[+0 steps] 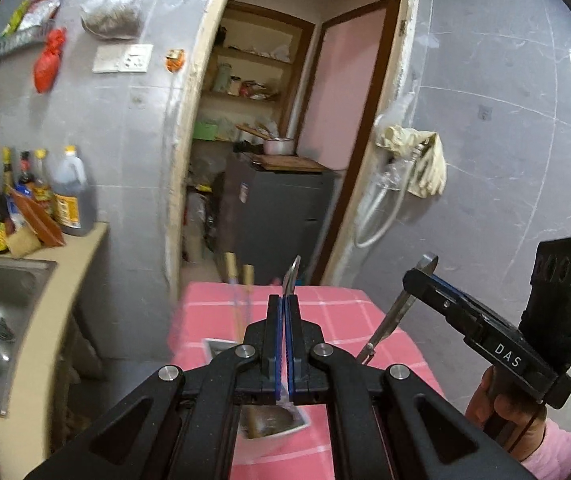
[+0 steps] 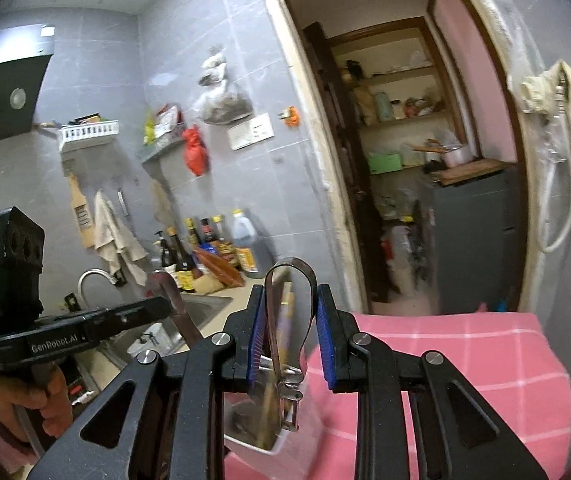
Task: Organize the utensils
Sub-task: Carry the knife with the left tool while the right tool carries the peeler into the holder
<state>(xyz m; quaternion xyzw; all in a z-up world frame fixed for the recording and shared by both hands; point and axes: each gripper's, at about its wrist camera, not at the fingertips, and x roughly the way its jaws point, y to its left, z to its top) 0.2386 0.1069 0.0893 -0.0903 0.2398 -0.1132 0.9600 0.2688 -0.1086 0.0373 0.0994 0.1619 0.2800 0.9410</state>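
My left gripper [image 1: 285, 300] is shut on a thin metal utensil [image 1: 291, 276] whose handle end sticks up past the fingertips; it is held above a white square holder [image 1: 285, 428] on the pink checked table [image 1: 345, 312]. My right gripper [image 2: 290, 300] grips the looped handle of a metal peeler [image 2: 285, 320]; its blade end [image 2: 291, 412] hangs down over the white holder [image 2: 261, 440]. Seen from the left wrist, the right gripper [image 1: 421, 276] holds the peeler [image 1: 389, 320] slanting down. Chopsticks [image 1: 241, 300] stand in the holder, blurred.
A steel sink [image 1: 1, 292] and counter with sauce bottles [image 1: 29, 196] lie to the left. An open doorway [image 1: 285, 120] with shelves and a grey cabinet [image 1: 277, 216] is behind the table. A cloth [image 1: 425, 160] hangs on the right wall.
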